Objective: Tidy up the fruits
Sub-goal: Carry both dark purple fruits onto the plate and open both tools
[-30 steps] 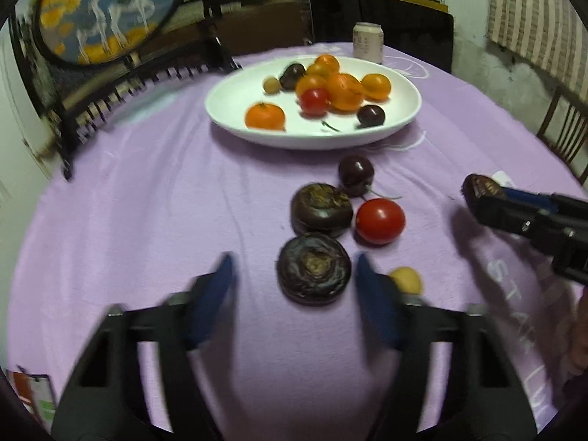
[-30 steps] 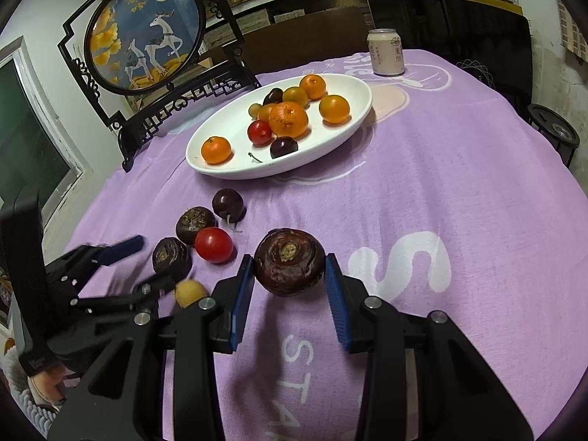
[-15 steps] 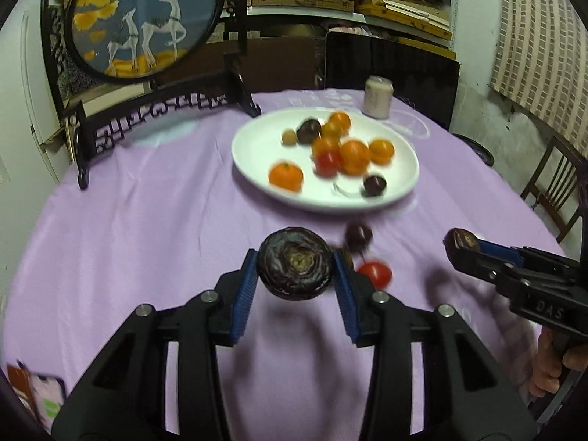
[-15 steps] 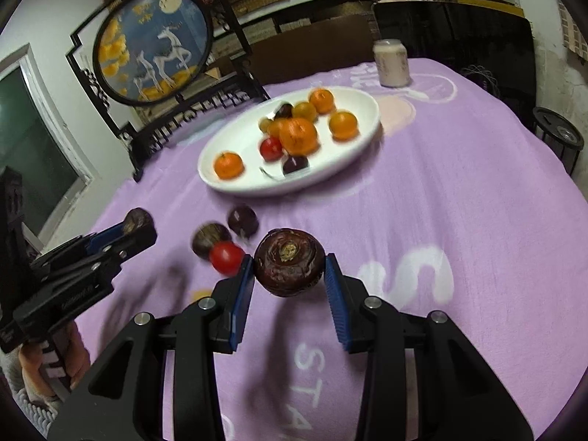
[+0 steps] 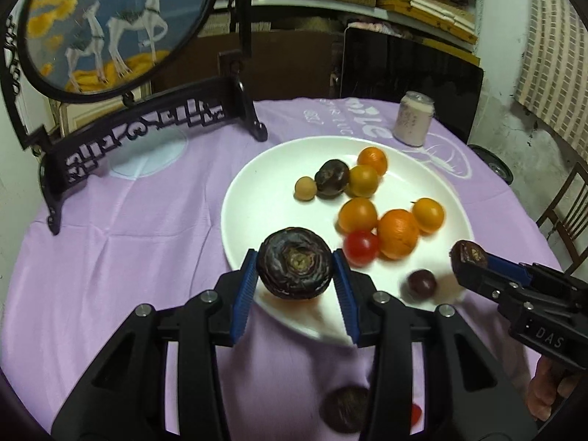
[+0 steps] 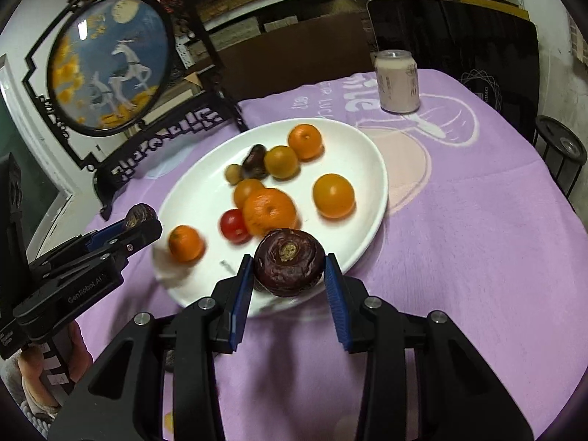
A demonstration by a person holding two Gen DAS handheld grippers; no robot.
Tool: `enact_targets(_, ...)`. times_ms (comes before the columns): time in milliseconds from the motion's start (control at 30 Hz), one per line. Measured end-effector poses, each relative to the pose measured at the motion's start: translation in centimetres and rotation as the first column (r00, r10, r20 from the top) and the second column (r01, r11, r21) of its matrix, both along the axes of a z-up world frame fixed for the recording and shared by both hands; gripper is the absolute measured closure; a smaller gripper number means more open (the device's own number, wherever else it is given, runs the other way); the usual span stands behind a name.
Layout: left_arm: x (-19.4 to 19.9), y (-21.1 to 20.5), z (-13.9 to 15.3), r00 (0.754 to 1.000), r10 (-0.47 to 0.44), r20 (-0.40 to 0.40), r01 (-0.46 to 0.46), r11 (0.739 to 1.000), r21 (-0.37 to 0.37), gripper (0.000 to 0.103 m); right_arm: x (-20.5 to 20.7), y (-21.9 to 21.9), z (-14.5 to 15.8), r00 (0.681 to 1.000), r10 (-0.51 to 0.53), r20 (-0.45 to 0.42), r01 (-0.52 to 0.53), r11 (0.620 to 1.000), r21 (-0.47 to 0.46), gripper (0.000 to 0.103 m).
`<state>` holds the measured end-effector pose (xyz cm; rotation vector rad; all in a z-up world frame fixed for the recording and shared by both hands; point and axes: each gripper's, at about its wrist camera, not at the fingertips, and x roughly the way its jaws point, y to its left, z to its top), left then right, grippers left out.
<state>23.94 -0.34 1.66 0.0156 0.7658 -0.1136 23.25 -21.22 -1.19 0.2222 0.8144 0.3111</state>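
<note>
both claws reach level over the white plate (image 5: pixel 257 198): left claw (image 5: pixel 294 275) pinches one dark wrinkled fruit (image 5: pixel 294 268), right claw (image 6: pixel 289 275) pinches another dark wrinkled fruit (image 6: pixel 289 261).

Glossy white plate (image 5: pixel 257 198), matt purple cloth (image 5: pixel 128 220), wrinkled dark fruit (image 5: pixel 295 262)

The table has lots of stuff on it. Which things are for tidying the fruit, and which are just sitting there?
For the job:
- left gripper holding a dark fruit
- right gripper holding another dark fruit
- white plate with oranges and tomatoes
- dark fruit still on the cloth

Just sitting there:
- drink can
- deer picture on its stand
- purple tablecloth
</note>
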Motion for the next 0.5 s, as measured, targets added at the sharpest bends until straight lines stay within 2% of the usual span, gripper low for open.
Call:
enact_targets(33,0.4,0.1,-0.3,1.0,0.01,-0.001,-0.01,1.0,-0.006,0.05,0.3,-0.2,-0.2,1.0,-0.009,0.003,0.009,1.0,0.008,0.061)
enact_targets(100,0.9,0.2,-0.8,1.0,0.014,-0.002,-0.014,0.999,-0.029,0.033,0.6,-0.9,-0.2,1.0,-0.019,0.009,0.019,0.999,0.039,0.043)
enact_targets(133,1.0,0.3,-0.9,1.0,0.012,0.0,-0.012,0.999,-0.035,0.032,0.5,-1.2,-0.1,1.0,-0.028,0.012,0.027,0.999,0.046,0.039)
enact_targets(367,0.5,0.9,-1.1,0.999,0.047,-0.002,-0.047,0.999,-0.023,0.032,-1.0,-2.2,0.8,0.997,-0.049,0.061,0.045,0.997,0.064,0.039)
enact_targets(500,-2.0,1.6,-1.0,0.996,0.082,0.027,-0.082,0.996,0.019,0.021,-2.4,-1.6,0.4,0.998,-0.036,0.06,0.033,0.998,0.045,0.039)
